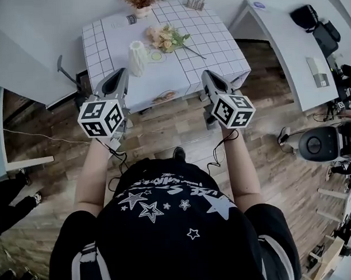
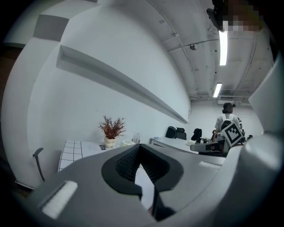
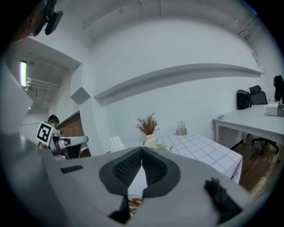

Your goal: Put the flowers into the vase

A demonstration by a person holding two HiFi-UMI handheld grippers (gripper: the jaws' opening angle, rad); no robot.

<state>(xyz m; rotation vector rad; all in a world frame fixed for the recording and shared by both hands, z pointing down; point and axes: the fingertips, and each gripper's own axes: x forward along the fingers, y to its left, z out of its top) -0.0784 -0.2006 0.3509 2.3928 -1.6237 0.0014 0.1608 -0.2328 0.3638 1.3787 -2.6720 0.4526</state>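
A white ribbed vase (image 1: 137, 57) stands upright on the table with the white grid cloth (image 1: 218, 46). A bunch of pale pink flowers (image 1: 166, 38) lies on the cloth to its right, stems pointing right. My left gripper (image 1: 121, 72) and right gripper (image 1: 207, 75) hover side by side at the table's near edge, short of the vase and the flowers. Both are shut with nothing in them. In the left gripper view the pads (image 2: 133, 160) meet. The right gripper view shows its pads (image 3: 150, 165) together, with the vase (image 3: 116, 143) and flowers (image 3: 162, 146) beyond.
A pot of dried reddish twigs (image 1: 139, 1) and a small rack of bottles (image 1: 196, 1) stand at the table's far edge. A long white desk (image 1: 293, 40) runs along the right, with a black stool (image 1: 316, 143) near it. A chair (image 1: 67, 71) stands left of the table.
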